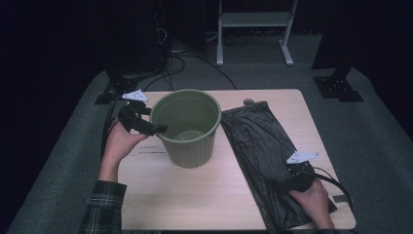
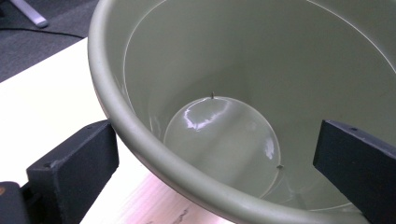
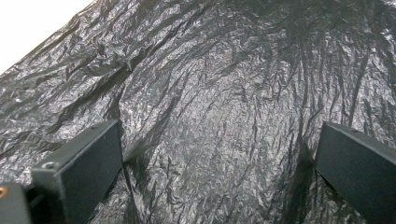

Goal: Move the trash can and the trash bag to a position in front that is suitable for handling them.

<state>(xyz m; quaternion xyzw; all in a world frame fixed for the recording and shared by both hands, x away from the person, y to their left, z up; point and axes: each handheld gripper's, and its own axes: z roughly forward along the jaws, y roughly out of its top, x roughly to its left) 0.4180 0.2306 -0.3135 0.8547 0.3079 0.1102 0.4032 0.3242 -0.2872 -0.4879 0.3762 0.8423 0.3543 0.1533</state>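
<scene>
Straddling the near-left rim of the green bin (image 1: 187, 127), the left gripper (image 1: 157, 128) had its jaws spread, one outside the wall and one inside, neither pressing it. The bin stood upright at the middle of the table (image 1: 195, 195), its ribbed outside matte and its smooth, glossy inside holding nothing. To its right a crinkled black bag (image 1: 258, 146) lay flat along the table's right side, and the right gripper (image 1: 292, 178) rested on its near end with jaws wide apart.
</scene>
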